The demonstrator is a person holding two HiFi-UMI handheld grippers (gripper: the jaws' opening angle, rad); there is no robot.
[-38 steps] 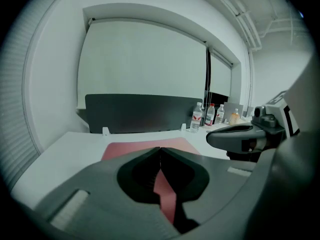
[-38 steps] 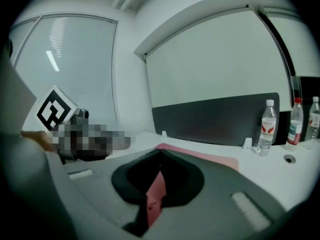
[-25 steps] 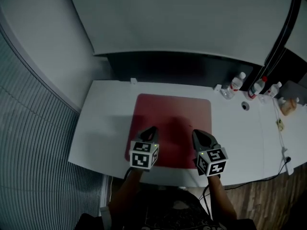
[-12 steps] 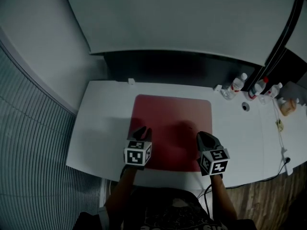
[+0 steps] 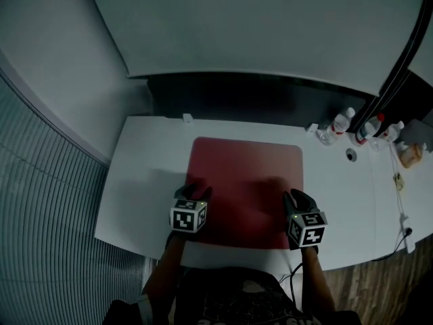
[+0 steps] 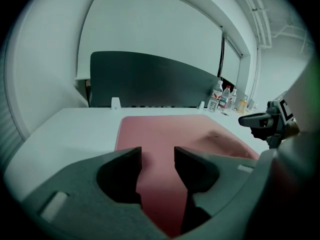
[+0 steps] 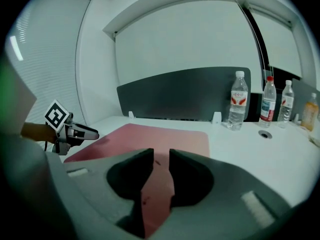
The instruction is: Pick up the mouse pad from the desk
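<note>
desk [image 5: 139,175]: white, dark panel [image 5: 257,100] upright along the far edge.
left gripper [image 5: 194,192]: low over the near left corner of the mouse pad, jaws a narrow gap apart and opening, nothing pinched, only flat red surface seen through the gap.
mouse pad [image 5: 247,178]: large, red, flat on the middle of the desk, between the two tools.
right gripper [image 5: 296,198]: low over the near right corner, jaws a slimmer gap apart and opening, nothing clamped, red surface below.
bottles [image 5: 343,122]: three, upright, far right by the panel, well apart from the pad.
</note>
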